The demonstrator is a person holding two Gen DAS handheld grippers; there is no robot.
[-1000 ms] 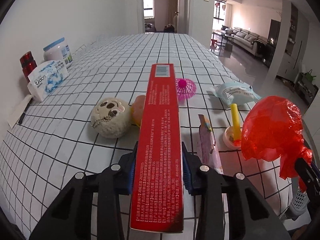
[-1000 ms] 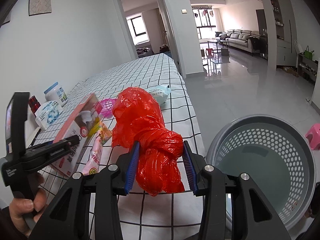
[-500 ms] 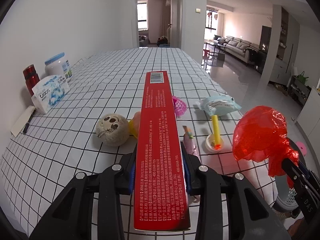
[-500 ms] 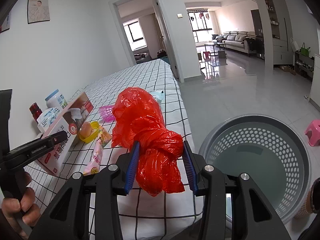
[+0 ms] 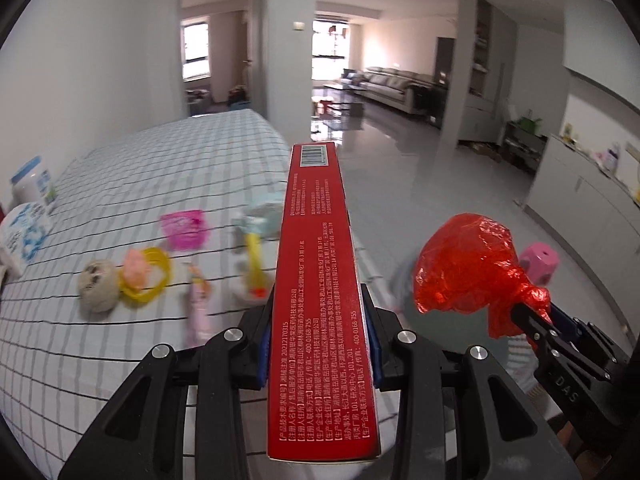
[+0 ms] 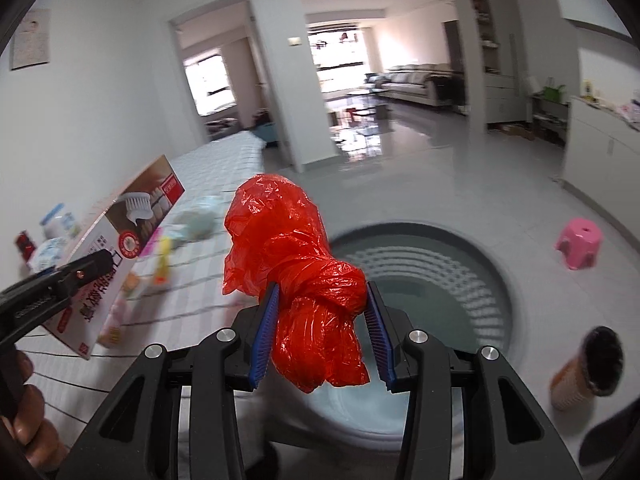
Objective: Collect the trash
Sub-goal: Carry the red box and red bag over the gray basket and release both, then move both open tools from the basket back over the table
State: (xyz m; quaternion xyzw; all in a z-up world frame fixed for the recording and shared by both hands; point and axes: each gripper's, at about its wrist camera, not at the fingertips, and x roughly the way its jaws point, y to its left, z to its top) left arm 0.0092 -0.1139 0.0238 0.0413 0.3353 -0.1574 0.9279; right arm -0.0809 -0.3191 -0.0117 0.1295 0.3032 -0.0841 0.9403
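Note:
My left gripper [image 5: 318,344] is shut on a long red toothpaste box [image 5: 318,280], held on edge above the table's right edge. The box also shows at the left of the right wrist view [image 6: 120,236]. My right gripper [image 6: 322,332] is shut on a knotted red plastic bag [image 6: 288,248], held in the air over the near rim of a grey perforated basket [image 6: 472,268] on the floor. The bag also shows at the right of the left wrist view [image 5: 464,264], with the right gripper [image 5: 536,324] below it.
On the checked tablecloth [image 5: 140,184] lie a pink net ball [image 5: 185,228], a yellow ring toy [image 5: 146,272], a skull ball [image 5: 98,286], a pale blue packet [image 5: 262,210] and wrappers. A pink stool [image 6: 580,242] and a brown cup [image 6: 588,372] stand on the floor.
Both grippers have swung right and up, away from the table. The red bag now hangs over the basket, and the box has left the middle of the table.

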